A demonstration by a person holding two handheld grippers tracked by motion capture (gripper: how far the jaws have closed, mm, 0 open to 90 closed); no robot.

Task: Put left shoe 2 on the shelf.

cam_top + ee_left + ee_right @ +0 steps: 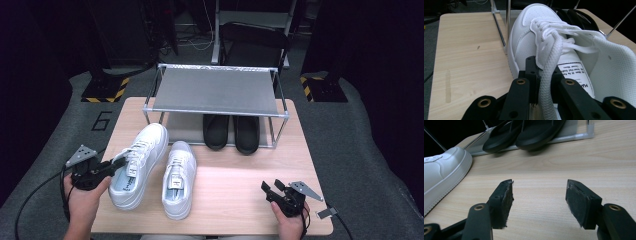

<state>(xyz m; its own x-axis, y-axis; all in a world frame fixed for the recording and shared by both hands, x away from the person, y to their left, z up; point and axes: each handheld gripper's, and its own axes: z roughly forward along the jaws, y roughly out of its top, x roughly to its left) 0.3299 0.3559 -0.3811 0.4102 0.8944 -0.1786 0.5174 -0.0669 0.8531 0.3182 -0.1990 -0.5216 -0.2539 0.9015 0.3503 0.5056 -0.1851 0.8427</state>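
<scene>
Two white sneakers lie side by side on the wooden table. The left sneaker points its toe toward the rack. My left gripper reaches in from the left at the sneaker's collar and is shut on its thick white lace, which runs down between the jaws. The right sneaker lies untouched beside it. Near the table's front right my right gripper hovers low over bare wood, open, with nothing between its pads.
A metal shoe rack stands at the back of the table. A pair of black slippers sits on its lower shelf, toes outward. Dark floor surrounds the table.
</scene>
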